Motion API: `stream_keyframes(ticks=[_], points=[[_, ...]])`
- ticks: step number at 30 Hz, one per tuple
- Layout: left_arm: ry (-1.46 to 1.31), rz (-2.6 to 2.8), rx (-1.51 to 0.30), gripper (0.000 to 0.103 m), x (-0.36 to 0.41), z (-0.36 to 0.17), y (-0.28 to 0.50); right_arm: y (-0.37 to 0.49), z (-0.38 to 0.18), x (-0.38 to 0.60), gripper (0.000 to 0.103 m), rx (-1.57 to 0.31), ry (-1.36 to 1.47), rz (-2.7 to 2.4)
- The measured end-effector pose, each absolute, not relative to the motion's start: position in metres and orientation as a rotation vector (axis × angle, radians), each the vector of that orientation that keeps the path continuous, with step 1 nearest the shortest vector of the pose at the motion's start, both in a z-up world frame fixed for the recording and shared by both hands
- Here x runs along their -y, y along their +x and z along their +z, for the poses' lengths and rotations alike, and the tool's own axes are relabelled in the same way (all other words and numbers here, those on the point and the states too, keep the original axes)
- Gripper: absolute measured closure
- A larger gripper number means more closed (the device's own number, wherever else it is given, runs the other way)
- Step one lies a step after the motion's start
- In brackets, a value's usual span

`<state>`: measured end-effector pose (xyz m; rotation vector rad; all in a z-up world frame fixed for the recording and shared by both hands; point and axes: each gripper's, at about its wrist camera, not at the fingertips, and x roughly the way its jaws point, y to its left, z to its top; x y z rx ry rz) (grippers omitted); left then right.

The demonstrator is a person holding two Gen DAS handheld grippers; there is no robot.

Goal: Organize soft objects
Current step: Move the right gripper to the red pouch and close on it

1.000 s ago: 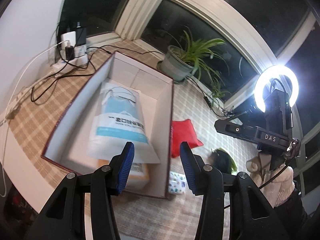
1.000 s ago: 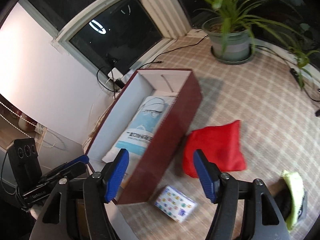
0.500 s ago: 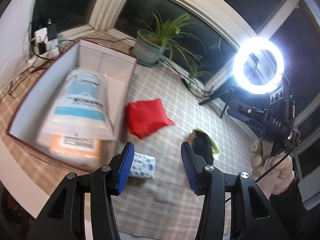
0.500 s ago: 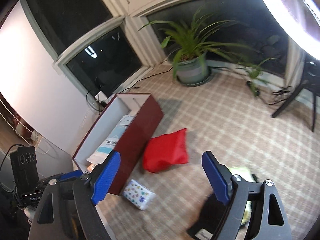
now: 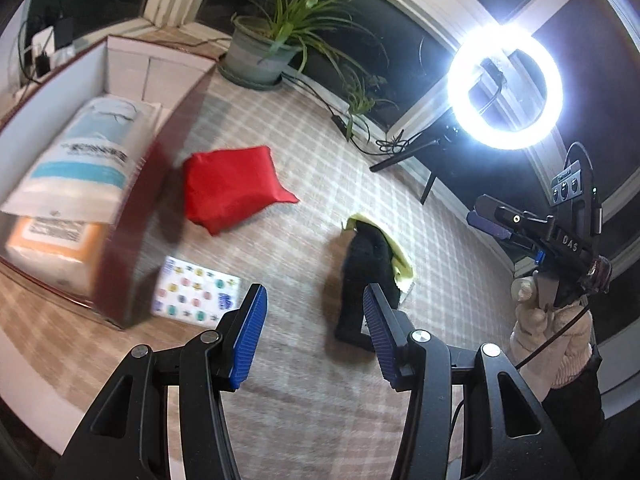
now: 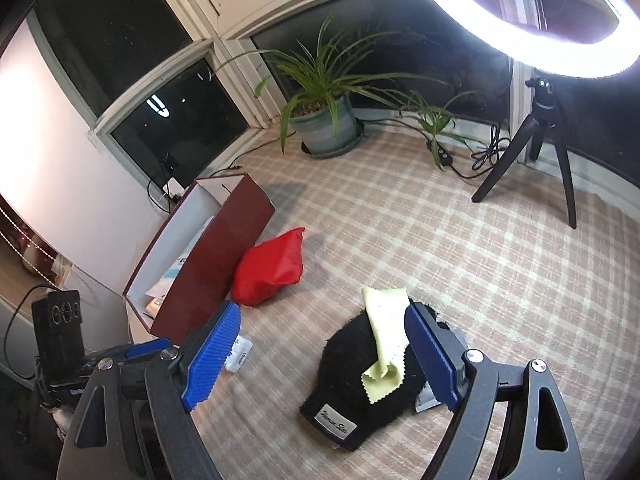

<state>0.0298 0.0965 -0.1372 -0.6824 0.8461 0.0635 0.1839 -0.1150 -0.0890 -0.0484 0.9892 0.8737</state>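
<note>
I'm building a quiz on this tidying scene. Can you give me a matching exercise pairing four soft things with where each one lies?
Things:
1. red pouch
2. yellow cloth
3. patterned tissue pack
4. mask packet

Places:
A. inside the box
B. draped over the black fuzzy item
C. on the mat against the box's long side
D. on the mat by the box's near corner

Pairs: 1-C, 2-B, 3-D, 4-A

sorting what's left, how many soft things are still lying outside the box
4: a red pouch beside the box, a patterned tissue pack by its near corner, and a black fuzzy item with a yellow cloth draped over it. More may hide underneath.
</note>
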Motion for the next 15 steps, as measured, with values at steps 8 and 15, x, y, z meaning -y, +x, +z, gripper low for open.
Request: stream_keyframes(ticks=[8, 15], points=[[-0.729, 0.122, -0.833, 0.048, -0.082, -0.156, 0.049, 0.216, -0.103, 0.087, 0.022, -1.067, -0.099, 0.961], [-0.763, 0.167, -0.822, 0.048, -0.087, -0.164, 0.059, 0.239, -0.115, 0.011, 0.026, -1.124, -0.207, 1.129]])
